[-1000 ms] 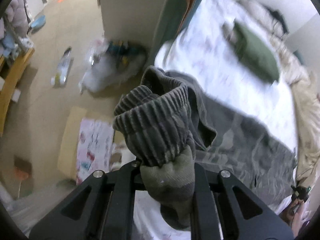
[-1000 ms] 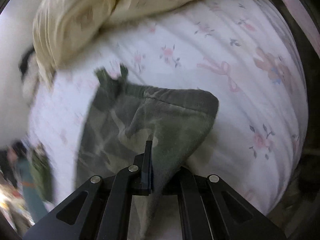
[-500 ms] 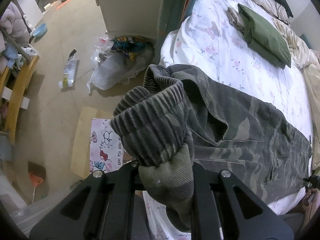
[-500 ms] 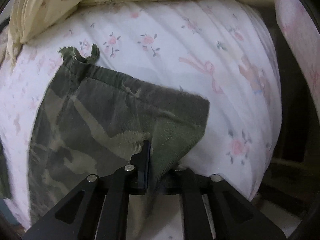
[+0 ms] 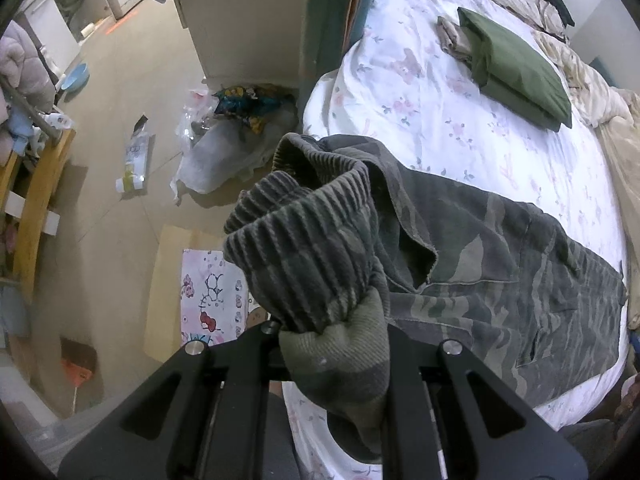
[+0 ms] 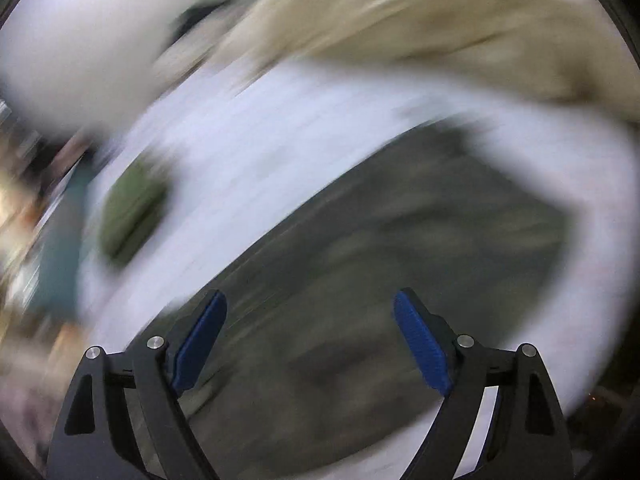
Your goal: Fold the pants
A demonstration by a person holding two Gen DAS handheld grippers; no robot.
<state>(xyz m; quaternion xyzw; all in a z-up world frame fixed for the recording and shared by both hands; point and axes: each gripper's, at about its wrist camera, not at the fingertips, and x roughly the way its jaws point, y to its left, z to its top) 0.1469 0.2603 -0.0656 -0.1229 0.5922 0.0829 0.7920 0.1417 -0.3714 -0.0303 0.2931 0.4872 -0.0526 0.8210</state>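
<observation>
The camouflage pants (image 5: 500,272) lie stretched across the white flowered bed sheet (image 5: 440,120). My left gripper (image 5: 334,356) is shut on the ribbed cuff end (image 5: 312,248) of the pants, bunched up just beyond the fingers at the bed's left edge. In the right wrist view, which is badly blurred by motion, my right gripper (image 6: 310,332) is open and empty, its blue pads (image 6: 420,344) spread wide above the pants (image 6: 380,260).
A folded green garment (image 5: 516,68) and beige bedding (image 5: 580,76) lie farther up the bed. The floor on the left holds plastic bags (image 5: 236,132), a cardboard sheet with a patterned mat (image 5: 200,288), and a wooden rack (image 5: 32,184).
My right gripper has let go of the pants' waistband corner, opened wide, and is swinging fast. My left gripper keeps its hold on the cuff; the pants now lie flatter on the bed.
</observation>
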